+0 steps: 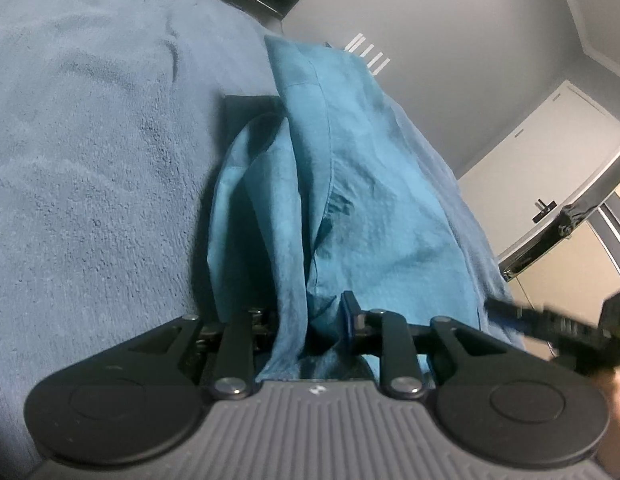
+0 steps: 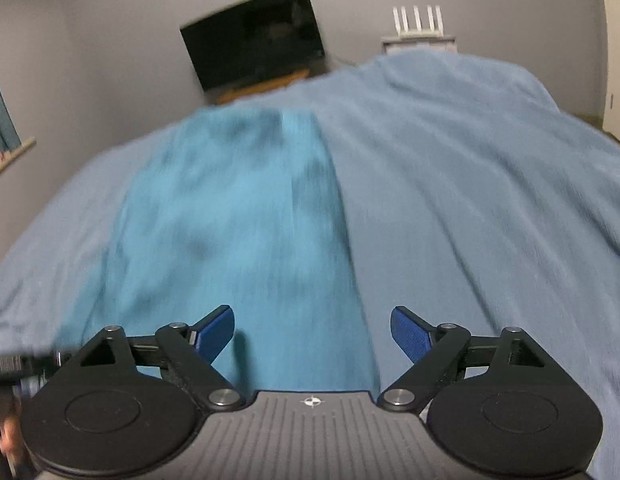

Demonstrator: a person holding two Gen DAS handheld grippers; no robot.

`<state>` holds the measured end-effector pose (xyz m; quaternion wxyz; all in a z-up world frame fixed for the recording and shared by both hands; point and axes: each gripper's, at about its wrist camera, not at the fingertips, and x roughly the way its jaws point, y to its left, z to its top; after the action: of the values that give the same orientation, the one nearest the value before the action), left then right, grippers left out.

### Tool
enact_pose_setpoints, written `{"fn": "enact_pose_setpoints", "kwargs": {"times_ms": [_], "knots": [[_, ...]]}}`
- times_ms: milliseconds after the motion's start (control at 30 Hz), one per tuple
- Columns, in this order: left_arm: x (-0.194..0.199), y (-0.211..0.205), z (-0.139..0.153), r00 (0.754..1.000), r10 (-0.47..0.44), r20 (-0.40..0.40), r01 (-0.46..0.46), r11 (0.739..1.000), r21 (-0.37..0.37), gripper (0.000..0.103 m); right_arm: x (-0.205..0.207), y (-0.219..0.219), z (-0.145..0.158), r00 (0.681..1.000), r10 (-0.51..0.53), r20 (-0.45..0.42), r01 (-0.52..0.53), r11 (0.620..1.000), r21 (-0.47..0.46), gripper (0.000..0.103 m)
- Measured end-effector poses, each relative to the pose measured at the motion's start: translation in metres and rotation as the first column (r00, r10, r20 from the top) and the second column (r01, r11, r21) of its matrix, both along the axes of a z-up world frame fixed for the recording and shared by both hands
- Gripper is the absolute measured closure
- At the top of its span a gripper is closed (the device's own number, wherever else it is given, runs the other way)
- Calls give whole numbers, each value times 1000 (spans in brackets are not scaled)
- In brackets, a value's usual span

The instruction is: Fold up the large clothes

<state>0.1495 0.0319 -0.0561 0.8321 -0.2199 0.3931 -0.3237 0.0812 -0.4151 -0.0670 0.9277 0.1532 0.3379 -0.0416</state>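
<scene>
Teal shirt (image 1: 350,184): one garment, lying on the bed, long and partly folded over itself; near end bunched and lifted into the left gripper.
Shirt in right wrist view (image 2: 230,220): flat teal strip running away from the camera, smeared by motion blur; seams and edges hard to make out.
Hidden: left-hand pad of the left gripper (image 1: 310,320) buried behind the cloth fold; only the right blue pad visible.
Left jaws: nearly closed, pinching a fold of the shirt's fabric.
Right gripper (image 2: 312,334): over the near end of the shirt, nothing between the pads.
Right jaws: wide apart, both blue pads in plain view, empty.
Cut off: blurred dark shape at the right edge of the left wrist view, seemingly the other gripper; too smeared to be sure.
Hand (image 2: 8,434): a sliver only, at the lower left edge of the right wrist view.
Count: one shirt, two grippers, one screen.
Surface: bed with a light blue fleecy blanket (image 1: 90,160), creased in places.
Room: grey walls; dark screen (image 2: 254,36) past the far end of the bed; white ribbed object (image 2: 418,28) beside it, unclear what; pale cabinet doors (image 1: 550,152) to the right.
</scene>
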Motion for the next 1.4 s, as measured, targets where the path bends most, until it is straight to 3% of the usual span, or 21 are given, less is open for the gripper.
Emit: {"fn": "enact_pose_setpoints", "kwargs": {"times_ms": [67, 167, 267, 400, 500, 533, 667, 767, 1033, 1067, 1133, 1200, 1233, 1333, 1400], "knots": [[-3, -4, 2, 1000, 4, 15, -5, 1000, 28, 83, -10, 11, -5, 998, 41, -38, -42, 999, -24, 19], [-4, -7, 3, 1000, 8, 22, -9, 999, 46, 83, -24, 42, -8, 986, 113, -124, -136, 973, -187, 18], [2, -13, 3, 1000, 11, 29, -13, 998, 57, 83, -22, 53, -11, 980, 119, -161, -155, 961, -229, 18], [3, -14, 2, 999, 7, 38, -9, 998, 64, 83, -1, 47, -34, 973, 39, -227, -103, 956, -276, 37], [5, -16, 0, 999, 2, 46, -5, 997, 71, 83, 6, 47, -44, 980, 36, -193, -99, 941, -324, 49], [4, -17, 0, 999, -8, 50, 4, 998, 70, 83, 5, 45, -44, 985, 34, -169, -88, 943, -320, 59], [5, -28, 1, 996, -48, 80, 39, 993, 108, 82, 0, 27, -39, 992, -21, -121, -6, 974, -225, 64], [8, -33, -1, 993, -71, 98, 58, 990, 132, 82, 2, 22, -41, 990, -55, -131, 28, 980, -196, 65], [19, -27, -5, 995, -71, 70, 63, 992, 111, 82, 2, 26, -46, 983, -69, -172, 40, 985, -166, 61], [20, -25, -5, 996, -67, 64, 60, 993, 103, 79, 5, 27, -40, 981, -70, -179, 39, 985, -170, 58], [23, -18, -3, 998, -40, 52, 35, 994, 105, 57, -7, 34, -21, 989, -22, -146, 1, 990, -144, 45], [26, -8, 1, 999, 12, 52, -17, 995, 97, 45, -19, 41, -4, 992, 59, -108, -72, 990, -122, 37], [27, 1, 6, 997, 52, 63, -58, 995, 86, 44, -26, 47, 5, 992, 104, -68, -112, 986, -127, 32], [37, 19, 26, 981, 157, 116, -163, 985, 47, 37, -37, 63, 23, 975, 217, 54, -207, 966, -153, 30], [49, 15, 43, 971, 162, 174, -174, 983, 58, 35, -36, 71, 28, 961, 251, 116, -233, 961, -148, 33]]}}
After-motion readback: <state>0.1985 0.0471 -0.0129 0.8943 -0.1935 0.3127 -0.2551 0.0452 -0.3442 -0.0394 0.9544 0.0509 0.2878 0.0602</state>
